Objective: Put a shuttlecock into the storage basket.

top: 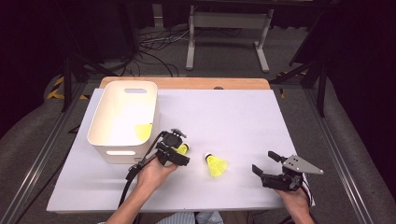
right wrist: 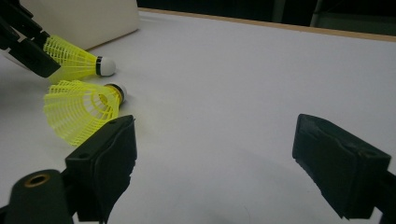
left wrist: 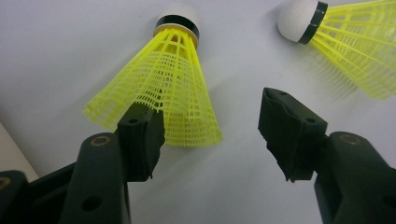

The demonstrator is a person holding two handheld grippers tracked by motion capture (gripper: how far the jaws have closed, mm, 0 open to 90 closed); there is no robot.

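Shuttlecocks are being gathered into the white bin point(top: 122, 122), where one yellow one point(top: 143, 131) already lies. On the white worktop point(top: 243, 121) beside the bin, the nearer shuttlecock point(left wrist: 168, 91) sits between the left fingers point(left wrist: 140, 140), which are partly open and not pressed on it. Its skirt should be squeezed gently, near the cork. A second shuttlecock point(top: 215, 164) lies alongside; the right fingers point(right wrist: 107, 154) are held wide open, empty.

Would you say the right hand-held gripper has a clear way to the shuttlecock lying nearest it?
Probably yes: the right hand-held gripper is open, with bare table between it and the shuttlecock.
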